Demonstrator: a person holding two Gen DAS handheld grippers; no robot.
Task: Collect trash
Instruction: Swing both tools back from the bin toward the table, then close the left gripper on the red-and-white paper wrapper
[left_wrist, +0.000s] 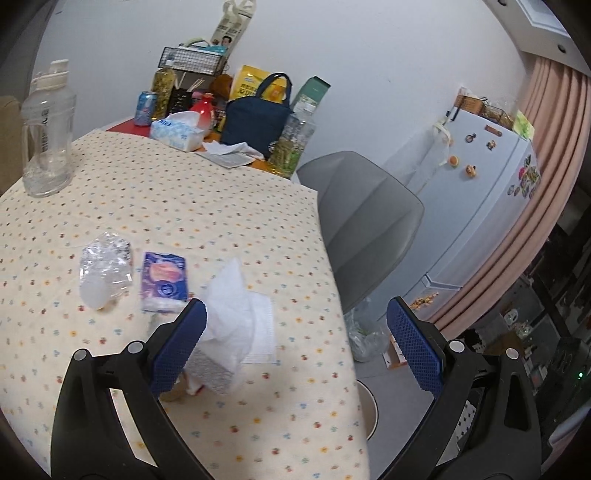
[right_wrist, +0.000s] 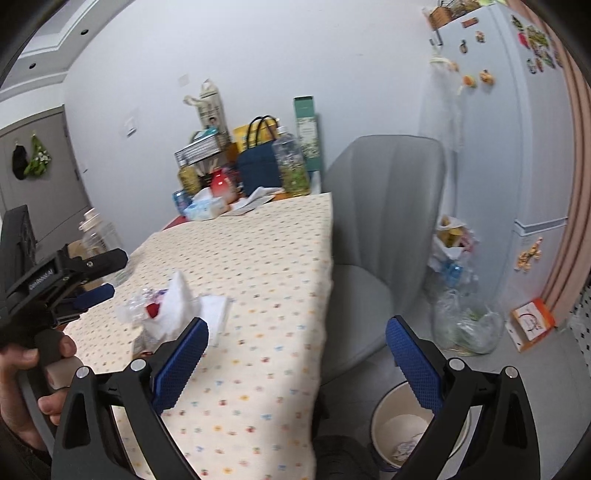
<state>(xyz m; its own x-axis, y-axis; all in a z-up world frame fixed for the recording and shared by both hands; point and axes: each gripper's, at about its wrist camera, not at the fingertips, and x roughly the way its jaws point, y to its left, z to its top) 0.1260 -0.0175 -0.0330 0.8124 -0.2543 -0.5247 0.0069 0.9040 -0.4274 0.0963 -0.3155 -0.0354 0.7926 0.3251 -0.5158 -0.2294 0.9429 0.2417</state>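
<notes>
Both grippers are hanging wide open here, nothing pinched in either one. The left gripper (left_wrist: 295, 341) is sitting over the table covered in the cream dotted cloth (left_wrist: 184, 206), blue-padded fingers (left_wrist: 177, 347) spread far apart; the left pad looks like it's just brushing the crumpled white tissue (left_wrist: 231, 306), though I can't tell for sure if it's actually touching. The right gripper (right_wrist: 295, 363) is doing the same thing, jaws fully spread, one pad over the table edge and the other hanging out over the floor above the round cream-coloured waste bin (right_wrist: 384, 432) at about 5 o'clock, which has some white paper in it. Trash-wise, in the left wrist view the tissue is lying near the 6 o'clock part of the table on a flat white napkin (left_wrist: 264, 332), with a small purple-blue printed packet (left_wrist: 164, 280) just beside it at 9 o'clock, and a crushed clear plastic bottle (left_wrist: 105, 271) further left, close to the packet. Writing: the packet's print is too blurry to read, same for the light blue tissue box (left_wrist: 177, 131) way back at 12 o'clock. The tall clear plastic jug (left_wrist: 46, 140) at 10 o'clock has some letters down its side but I can't make them out. A grey padded chair (right_wrist: 380, 240) is tucked in at the table's right edge.
</notes>
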